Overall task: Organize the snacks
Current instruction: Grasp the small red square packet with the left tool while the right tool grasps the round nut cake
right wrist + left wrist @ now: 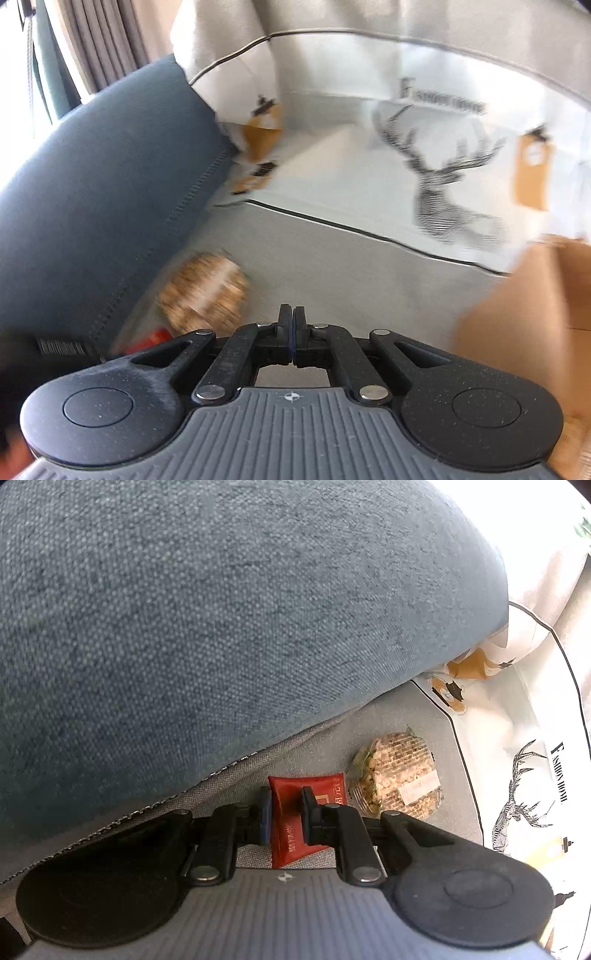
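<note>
My left gripper is shut on a red snack packet that rests on the grey sofa seat, close under a blue cushion. Just right of the packet lies a clear round pack of puffed-rice snack. In the right wrist view my right gripper is shut with nothing between its fingers, above the bare seat. That same round snack pack shows blurred to its left, with a bit of the red packet below it.
A white cloth with a deer print covers the seat behind. An open cardboard box stands at the right. The blue cushion rises on the left, with curtains beyond it.
</note>
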Demonstrator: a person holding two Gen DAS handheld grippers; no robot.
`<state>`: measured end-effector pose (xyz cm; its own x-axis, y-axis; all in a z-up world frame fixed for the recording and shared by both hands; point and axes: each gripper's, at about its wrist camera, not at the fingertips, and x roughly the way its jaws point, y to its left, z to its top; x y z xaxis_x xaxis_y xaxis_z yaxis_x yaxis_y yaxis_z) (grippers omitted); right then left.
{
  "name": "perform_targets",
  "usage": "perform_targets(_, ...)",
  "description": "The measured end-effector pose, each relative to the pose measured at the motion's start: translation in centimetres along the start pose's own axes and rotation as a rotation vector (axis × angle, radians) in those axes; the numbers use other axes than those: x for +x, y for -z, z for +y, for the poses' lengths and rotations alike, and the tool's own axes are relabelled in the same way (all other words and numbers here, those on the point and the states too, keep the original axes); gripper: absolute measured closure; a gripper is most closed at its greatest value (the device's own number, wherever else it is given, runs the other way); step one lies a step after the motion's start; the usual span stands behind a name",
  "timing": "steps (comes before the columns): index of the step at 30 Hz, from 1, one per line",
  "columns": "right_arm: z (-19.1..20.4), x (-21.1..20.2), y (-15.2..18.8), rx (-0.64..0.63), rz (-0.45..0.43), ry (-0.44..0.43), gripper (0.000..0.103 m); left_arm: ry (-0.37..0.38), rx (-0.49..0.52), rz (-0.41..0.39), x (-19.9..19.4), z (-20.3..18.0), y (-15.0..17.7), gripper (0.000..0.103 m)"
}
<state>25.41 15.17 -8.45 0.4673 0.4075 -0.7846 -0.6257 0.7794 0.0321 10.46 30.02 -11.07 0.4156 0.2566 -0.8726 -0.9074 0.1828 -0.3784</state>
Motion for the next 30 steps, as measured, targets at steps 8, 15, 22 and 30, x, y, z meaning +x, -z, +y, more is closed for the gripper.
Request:
perform_targets(8, 0.6, -0.4, -0.6, -0.039, -0.059, -0.097, 0.028, -0.007, -0.018, 0.015, 0.2, -0.2, 0.4, 0.086)
perform_targets(15, 4.3, 4.8, -3.2, -0.261, 0.014, -0.184, 0.012, -0.018, -0.039, 0.020, 0.4, 0.0, 0.3, 0.084)
perform_targets(22, 6.7, 9.2, -3.2, -0.395, 0.117, -0.178, 0.008, -0.027, -0.037, 0.033, 1.0, -0.5, -0.1, 0.083)
perform_targets(30, 5.3, 8.1, -2.2, -0.388, 0.111, -0.146, 0.022, -0.019, -0.025, 0.043, 1.5, -0.9, 0.1, 0.083)
